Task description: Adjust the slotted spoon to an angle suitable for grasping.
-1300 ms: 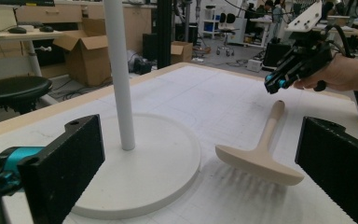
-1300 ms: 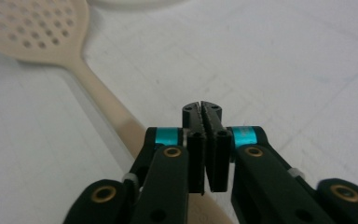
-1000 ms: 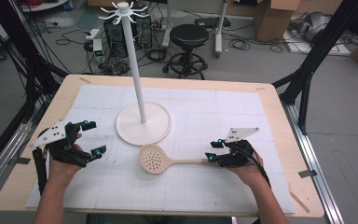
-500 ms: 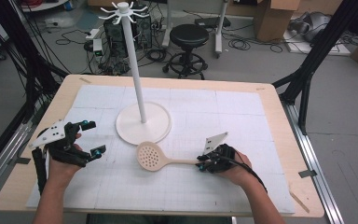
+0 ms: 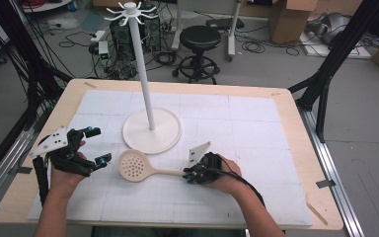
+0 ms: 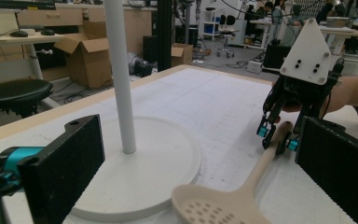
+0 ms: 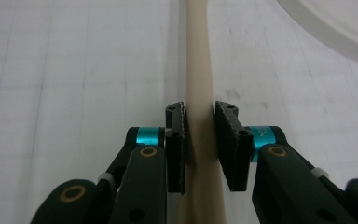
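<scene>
**Right gripper closed around a skimmer handle, left gripper wide open beside the stand**

The table point(image 5: 296, 163) is a pale wooden slab, its top covered by a white gridded mat point(image 5: 237, 128) with a matte, faintly scuffed surface. Ahead of both grippers stands a white rack stand point(image 5: 150, 129): a broad, smooth round base with a thin straight pole rising to a crown of short hooks. In the left gripper view the base lies just ahead of the left jaw and the pole climbs out of frame.

Between the two grippers lies a cream plastic skimmer spoon point(image 5: 137, 166), flat on the mat. Its round, shallow bowl is pierced with small holes and sits just beside the left gripper's near jaw tip; its long, smooth, rounded handle runs away toward the right gripper.

The right gripper point(image 5: 191, 174) is black with teal collars and a grey three-cornered plate on top. Its ribbed black jaws stand on either side of the handle near its end, drawn in against it, though the right gripper view leaves a slim gap on one side, so firm contact cannot be told. A cable trails back along the forearm.

The left gripper point(image 5: 94, 146), same build, rests with its jaws spread far apart, holding nothing, the stand's base near its far jaw.

Beyond the table's far edge: a black round stool point(image 5: 199, 37), cardboard boxes point(image 5: 288, 17) and loose cables on a grey floor.
</scene>
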A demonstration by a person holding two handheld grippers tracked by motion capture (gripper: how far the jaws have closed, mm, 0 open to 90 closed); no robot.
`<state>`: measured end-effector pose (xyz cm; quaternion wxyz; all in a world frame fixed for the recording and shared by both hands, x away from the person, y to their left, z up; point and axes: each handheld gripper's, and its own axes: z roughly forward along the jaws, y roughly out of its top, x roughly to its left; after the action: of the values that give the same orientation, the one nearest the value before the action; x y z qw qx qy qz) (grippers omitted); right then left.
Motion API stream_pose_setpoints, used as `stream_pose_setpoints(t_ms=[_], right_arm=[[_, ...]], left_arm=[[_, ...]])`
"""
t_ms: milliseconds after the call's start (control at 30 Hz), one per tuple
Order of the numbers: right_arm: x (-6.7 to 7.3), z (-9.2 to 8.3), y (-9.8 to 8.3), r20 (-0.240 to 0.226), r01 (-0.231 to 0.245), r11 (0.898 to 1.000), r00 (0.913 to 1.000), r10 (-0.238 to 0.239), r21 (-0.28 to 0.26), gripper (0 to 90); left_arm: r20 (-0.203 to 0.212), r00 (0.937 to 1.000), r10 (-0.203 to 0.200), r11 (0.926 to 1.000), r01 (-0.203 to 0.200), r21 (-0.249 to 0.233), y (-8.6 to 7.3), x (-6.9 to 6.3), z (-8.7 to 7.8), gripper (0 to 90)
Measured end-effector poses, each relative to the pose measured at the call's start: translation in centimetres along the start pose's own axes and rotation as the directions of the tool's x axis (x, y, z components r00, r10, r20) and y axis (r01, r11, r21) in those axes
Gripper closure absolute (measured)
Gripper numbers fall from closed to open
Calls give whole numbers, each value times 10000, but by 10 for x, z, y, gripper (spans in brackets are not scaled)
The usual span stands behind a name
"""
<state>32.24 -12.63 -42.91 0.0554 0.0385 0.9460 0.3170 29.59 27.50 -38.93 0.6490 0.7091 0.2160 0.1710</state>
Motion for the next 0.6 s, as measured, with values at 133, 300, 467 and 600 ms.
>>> stream_pose_setpoints(t_ms=[133, 300, 467, 600], right_arm=[[1, -5, 1, 88, -204, 9989, 9997, 208, -430, 602], [0, -30, -16, 371, -626, 9943, 9971, 660, -861, 570], [4, -56, -51, 741, -1290, 9882, 9880, 1352, -827, 524], [9, -61, -64, 823, -1510, 9860, 9842, 1566, -705, 528]], left_arm=[[-14, 10000, -31, 10000, 31, -6, 0, 0, 0, 18], [10, 10000, -11, 10000, 11, 32, 0, 0, 0, 18], [52, 10000, -44, 10000, 44, 80, -1, 0, 2, 18], [44, 10000, -73, 9999, 72, 96, -2, 0, 3, 18]])
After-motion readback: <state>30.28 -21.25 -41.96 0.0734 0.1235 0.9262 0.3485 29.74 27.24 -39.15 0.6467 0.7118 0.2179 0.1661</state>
